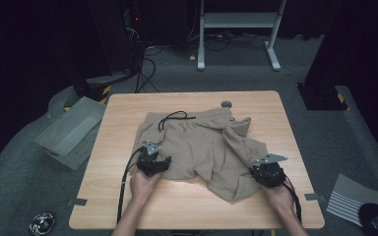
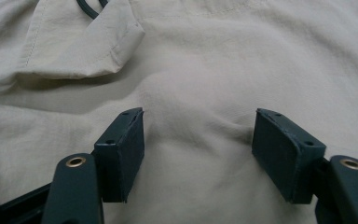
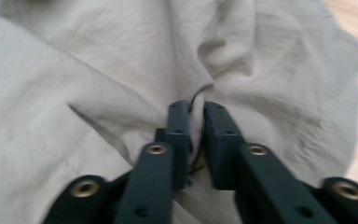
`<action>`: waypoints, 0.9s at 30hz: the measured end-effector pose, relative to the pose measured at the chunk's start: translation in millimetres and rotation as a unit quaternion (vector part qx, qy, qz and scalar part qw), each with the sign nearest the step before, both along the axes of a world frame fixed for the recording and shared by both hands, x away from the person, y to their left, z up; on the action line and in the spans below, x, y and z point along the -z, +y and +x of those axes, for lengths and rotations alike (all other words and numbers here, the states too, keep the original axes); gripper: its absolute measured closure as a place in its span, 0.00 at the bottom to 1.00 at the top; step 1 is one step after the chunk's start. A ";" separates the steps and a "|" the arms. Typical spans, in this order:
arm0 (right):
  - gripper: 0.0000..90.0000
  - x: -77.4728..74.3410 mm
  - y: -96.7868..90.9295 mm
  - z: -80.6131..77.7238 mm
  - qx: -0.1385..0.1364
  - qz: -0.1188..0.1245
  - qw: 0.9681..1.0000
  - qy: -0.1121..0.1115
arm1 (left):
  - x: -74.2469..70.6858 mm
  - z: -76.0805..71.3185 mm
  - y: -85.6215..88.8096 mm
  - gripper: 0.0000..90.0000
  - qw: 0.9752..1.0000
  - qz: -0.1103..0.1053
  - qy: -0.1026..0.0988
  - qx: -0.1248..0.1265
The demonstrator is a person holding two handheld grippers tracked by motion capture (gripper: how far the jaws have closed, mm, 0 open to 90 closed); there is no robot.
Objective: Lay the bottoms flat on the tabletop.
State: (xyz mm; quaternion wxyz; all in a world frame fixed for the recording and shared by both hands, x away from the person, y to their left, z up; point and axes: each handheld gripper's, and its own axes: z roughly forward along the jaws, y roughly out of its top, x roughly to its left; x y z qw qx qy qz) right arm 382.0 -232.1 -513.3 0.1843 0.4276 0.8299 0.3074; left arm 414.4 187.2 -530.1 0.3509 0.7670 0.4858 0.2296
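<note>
On the table [image 1: 187,194], left claw [image 1: 158,163] gapes over the shorts [image 1: 202,147]; right claw [image 1: 262,172] pinches a fold.

A wooden table [image 1: 128,201] fills the middle of the frame. Left of it, on the grey carpet, a grey plastic bin [image 1: 69,132] lies tipped. At the top centre stands a white metal frame [image 1: 238,22], with black cables [image 1: 145,69] trailing at upper left. A small shiny object [image 1: 41,222] sits at lower left, a striped sheet [image 1: 347,199] at lower right.
</note>
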 end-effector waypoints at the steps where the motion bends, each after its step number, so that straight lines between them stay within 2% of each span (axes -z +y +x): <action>1: 0.77 -0.6 -0.6 -1.3 0.004 -0.001 1.000 -0.007 | 0.0 0.0 0.0 0.38 1.000 0.000 0.000 0.000; 6: 0.65 -15.0 -3.0 11.6 0.044 0.029 0.998 -0.043 | 0.0 -0.1 0.0 0.38 1.000 0.000 0.000 -0.001; 9: 0.62 -20.4 1.2 27.4 0.056 0.008 0.997 -0.055 | 0.0 -0.1 -0.1 0.38 1.000 0.001 0.000 -0.001; 12: 0.61 -18.3 4.8 44.8 0.068 -0.019 0.996 -0.050 | 0.0 -0.2 -0.1 0.38 1.000 0.001 0.000 -0.001; 14: 0.63 -11.9 3.1 56.7 0.083 -0.030 0.996 -0.033 | 0.0 -0.2 -0.2 0.38 1.000 0.001 0.000 -0.001; 16: 0.75 -3.4 -0.8 64.4 0.090 -0.027 0.996 -0.007 | 0.0 -0.3 -0.3 0.38 1.000 0.001 -0.001 -0.002; 19: 0.96 1.3 -7.0 59.4 0.074 -0.011 0.997 -0.011 | 0.0 -0.4 -0.2 0.38 1.000 0.001 -0.001 -0.002; 20: 0.99 1.8 -8.8 55.6 0.069 -0.015 0.997 -0.016 | 0.0 -0.4 -0.2 0.38 1.000 0.001 -0.001 -0.002; 25: 1.00 1.4 -21.8 26.1 0.057 -0.040 0.997 -0.026 | 0.0 -0.4 -0.2 0.38 1.000 0.001 0.000 -0.002; 27: 1.00 1.1 -30.6 13.4 0.063 -0.034 0.997 -0.025 | 0.0 -0.4 -0.3 0.38 1.000 0.001 0.000 -0.002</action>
